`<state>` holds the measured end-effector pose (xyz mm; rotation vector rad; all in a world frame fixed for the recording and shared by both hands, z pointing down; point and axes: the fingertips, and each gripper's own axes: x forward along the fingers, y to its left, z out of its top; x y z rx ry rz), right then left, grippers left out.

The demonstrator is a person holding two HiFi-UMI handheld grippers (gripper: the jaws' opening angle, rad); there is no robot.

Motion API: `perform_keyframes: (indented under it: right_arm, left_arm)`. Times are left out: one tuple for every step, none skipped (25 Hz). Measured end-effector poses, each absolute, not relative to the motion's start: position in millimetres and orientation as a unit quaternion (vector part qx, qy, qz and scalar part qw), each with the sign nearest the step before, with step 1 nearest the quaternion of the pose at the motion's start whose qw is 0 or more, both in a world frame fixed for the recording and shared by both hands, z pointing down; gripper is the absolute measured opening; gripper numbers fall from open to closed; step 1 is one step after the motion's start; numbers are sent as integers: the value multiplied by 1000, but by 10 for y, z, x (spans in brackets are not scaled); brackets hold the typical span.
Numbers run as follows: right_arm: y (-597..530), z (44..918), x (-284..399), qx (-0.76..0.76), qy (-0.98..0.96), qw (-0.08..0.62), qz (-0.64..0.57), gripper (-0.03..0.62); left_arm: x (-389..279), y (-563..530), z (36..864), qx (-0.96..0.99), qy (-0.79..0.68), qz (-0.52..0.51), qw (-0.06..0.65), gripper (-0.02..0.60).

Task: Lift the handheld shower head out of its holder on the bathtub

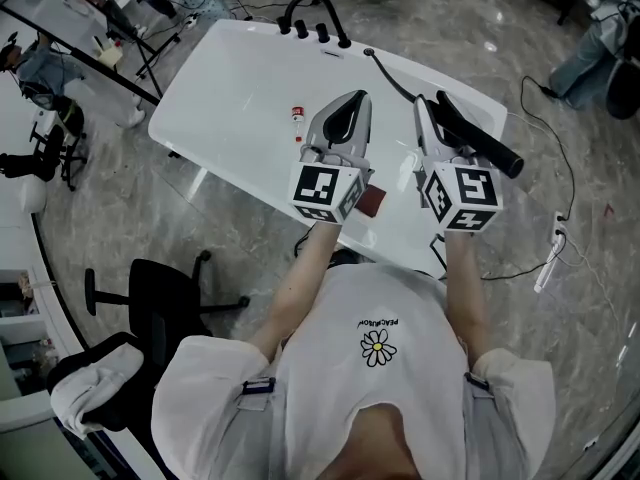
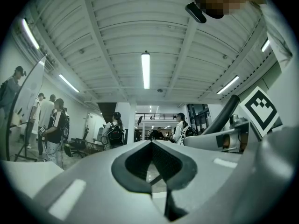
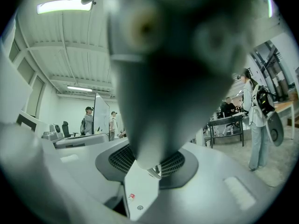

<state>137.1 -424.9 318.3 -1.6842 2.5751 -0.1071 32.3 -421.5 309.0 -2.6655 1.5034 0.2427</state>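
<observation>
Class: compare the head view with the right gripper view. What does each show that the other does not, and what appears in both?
Only the head view: the black faucet at the bathtub's far end, the hose lying across the tub, and a black office chair on the floor.

Only the right gripper view: a ceiling light and a standing person with a backpack.

Both: the right gripper clamped on the dark shower head, which fills much of the right gripper view.
</observation>
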Motion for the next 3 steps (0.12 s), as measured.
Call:
perform_keyframes:
  right_arm:
    - [-4249,3179,1373,-547,836,32,-34,150]
    - [-4249,3175,1375,-547,836,32,-33,150]
    - [-4248,3172,1377,-547,836,33,-32,150]
  left_arm:
    - [328,-4217,3083,-868,489,79,37,2]
    - [333,-4218,3076,-868,489,79,37,2]
    - [337,-4218,3069,-868,489,79,38,2]
